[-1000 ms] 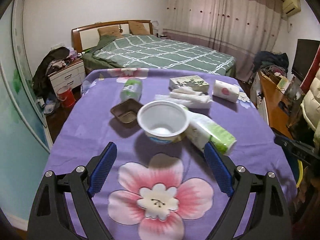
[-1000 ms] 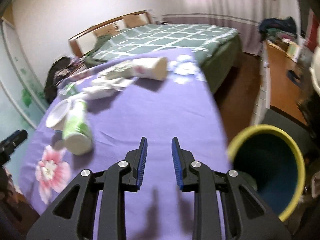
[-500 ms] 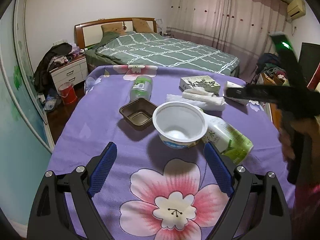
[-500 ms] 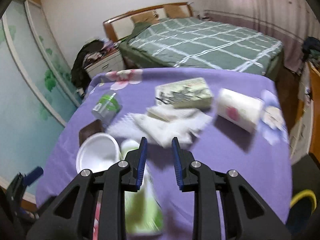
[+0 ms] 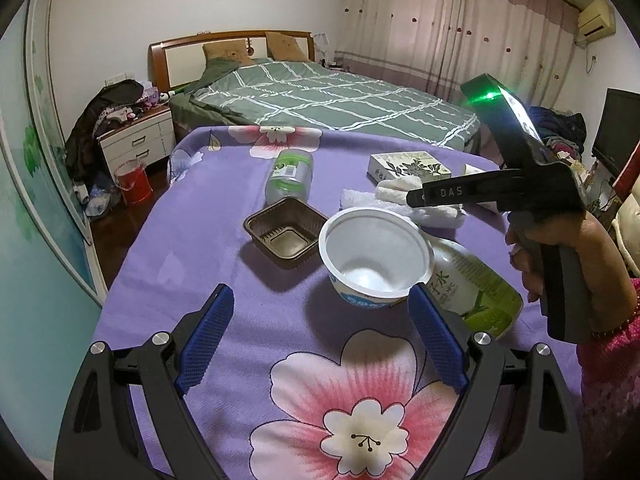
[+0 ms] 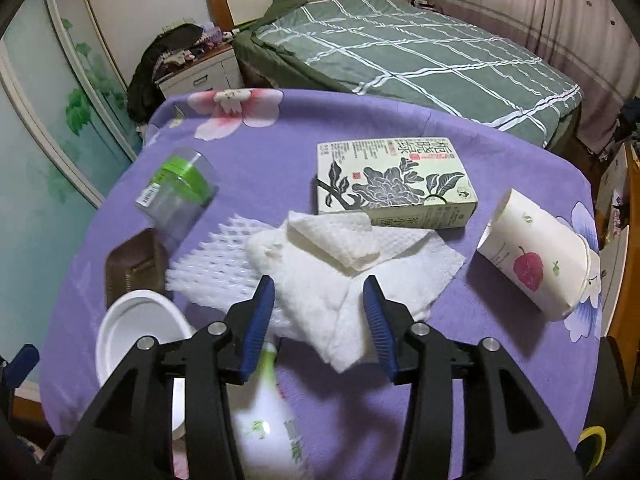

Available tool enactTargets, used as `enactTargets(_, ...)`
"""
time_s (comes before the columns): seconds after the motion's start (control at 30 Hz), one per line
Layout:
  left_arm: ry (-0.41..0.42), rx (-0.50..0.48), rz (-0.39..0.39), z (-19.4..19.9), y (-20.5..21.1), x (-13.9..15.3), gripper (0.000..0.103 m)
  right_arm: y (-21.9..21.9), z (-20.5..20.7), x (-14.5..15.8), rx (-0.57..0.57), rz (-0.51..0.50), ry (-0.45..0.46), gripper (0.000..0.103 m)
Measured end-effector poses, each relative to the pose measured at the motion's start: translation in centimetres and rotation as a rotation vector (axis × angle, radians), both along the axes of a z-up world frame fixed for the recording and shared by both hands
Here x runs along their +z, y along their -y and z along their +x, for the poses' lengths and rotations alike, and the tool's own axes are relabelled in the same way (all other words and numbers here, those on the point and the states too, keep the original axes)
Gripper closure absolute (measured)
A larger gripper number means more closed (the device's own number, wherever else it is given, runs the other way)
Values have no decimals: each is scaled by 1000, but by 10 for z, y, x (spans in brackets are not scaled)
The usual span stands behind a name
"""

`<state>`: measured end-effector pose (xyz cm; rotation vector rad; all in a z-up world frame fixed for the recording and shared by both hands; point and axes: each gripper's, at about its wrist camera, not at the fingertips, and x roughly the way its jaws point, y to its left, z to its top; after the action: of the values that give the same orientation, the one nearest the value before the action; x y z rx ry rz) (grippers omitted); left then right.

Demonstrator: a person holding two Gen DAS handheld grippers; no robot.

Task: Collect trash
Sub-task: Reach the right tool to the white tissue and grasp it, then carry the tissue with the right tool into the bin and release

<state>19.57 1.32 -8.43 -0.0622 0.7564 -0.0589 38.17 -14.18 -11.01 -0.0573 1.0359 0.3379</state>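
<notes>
Left wrist: purple floral tablecloth w/ trash, bed behind.

"DAS" in white on right gripper finger – Chinese "栀晓绿" on far tea box – "水" on near-right bottle label.

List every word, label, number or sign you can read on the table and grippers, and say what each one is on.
"DAS": on the arm of the right gripper, white letters.
"栀晓绿": large characters on the top of the tea box; its smaller print is too small to read.
"水": on the label of the green bottle; the rest is blurred.
Barcode sticker on the clear jar: unreadable.
Blue print on the white cup: unreadable.
</notes>
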Motion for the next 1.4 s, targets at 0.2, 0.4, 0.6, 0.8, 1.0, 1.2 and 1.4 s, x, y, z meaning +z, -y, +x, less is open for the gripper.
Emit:
enactTargets(0.2, -11, -2, -1, 6, -1, -2, 15, 8, -2, 3, -15, 20, 9, 96)
enactTargets(0.4, -10, -9, -3, 9, 0, -3, 15, 15, -8, 15, -29, 43, 38, 97)
enactTargets(0.6, -5, -16, 3, 9, 3, -1, 15, 21, -23, 35, -27, 70, 80, 97)
enactTargets(0.8, 5, -21, 5, 4, 6, 1, 15, 30, -47, 62, -27, 99, 141, 97)
enactTargets(1.0, 16, -32, 9, -3, 10, 6, 15, 55, -90, 100, -39, 142, 236, 97)
enactTargets(1.2, 28, -48, 8, -11, 16, 10, 14, 91, -150, 127, -78, 178, 340, 97)
enactTargets(1.4, 32, -78, 9, -19, 29, 13, 14, 142, -198, 127, -187, 162, 381, 97)
